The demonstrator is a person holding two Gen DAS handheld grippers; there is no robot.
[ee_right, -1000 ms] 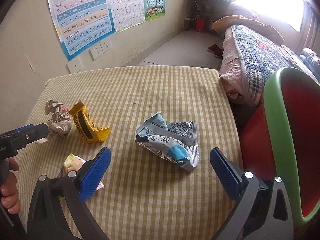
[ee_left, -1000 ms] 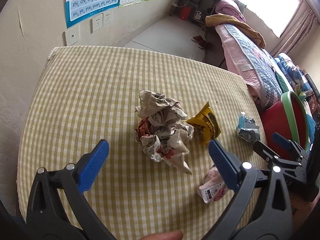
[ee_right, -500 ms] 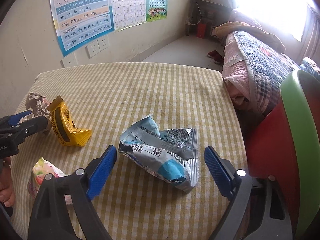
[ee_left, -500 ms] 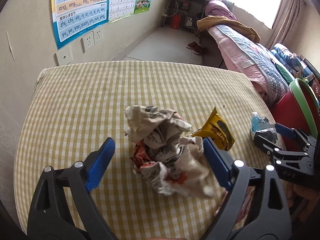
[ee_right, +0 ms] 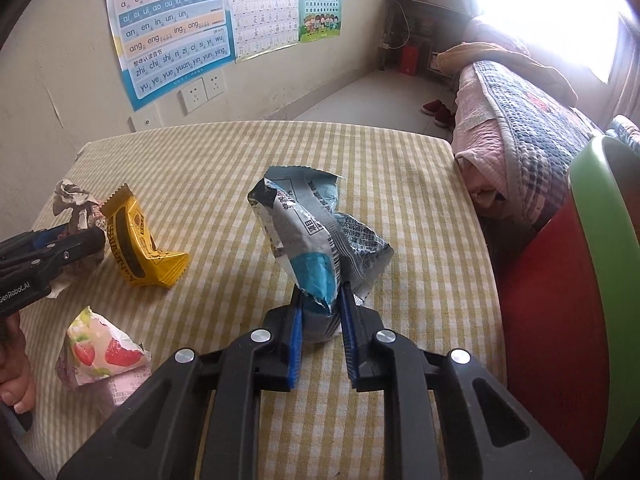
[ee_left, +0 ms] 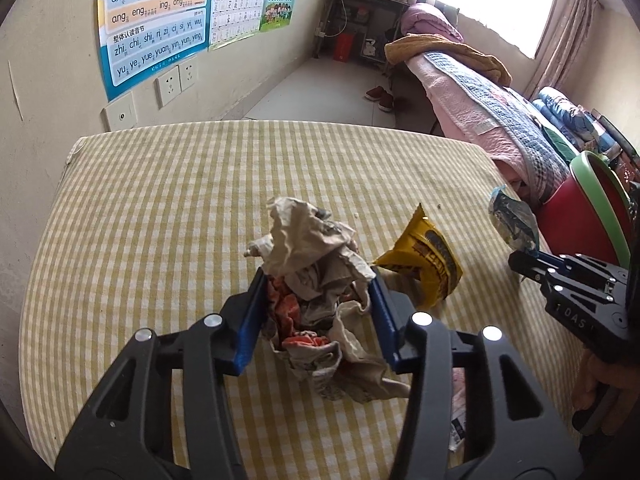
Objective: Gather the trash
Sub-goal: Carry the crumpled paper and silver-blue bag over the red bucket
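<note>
A crumpled ball of brown and red paper (ee_left: 316,264) lies on the yellow checked tablecloth (ee_left: 160,220). My left gripper (ee_left: 318,274) is closing on it, and both blue pads press its sides. The right gripper (ee_right: 322,294) is closing too; its pads pinch the lower end of a silver and blue snack wrapper (ee_right: 308,224), which stands up from the cloth. A yellow wrapper (ee_right: 136,244) lies between the two grippers. A pink strawberry wrapper (ee_right: 100,352) sits near the front edge.
A red bin with a green rim (ee_right: 560,300) stands just past the table's right edge. Behind it is a bed with quilts (ee_right: 528,120). A wall with posters (ee_right: 176,36) and sockets runs along the far left. A person's hand (ee_right: 14,364) holds the left gripper.
Both grippers have closed from wide open, the left onto the paper ball, the right onto the silver and blue wrapper. The wrapper has tipped from lying flat to standing up.
</note>
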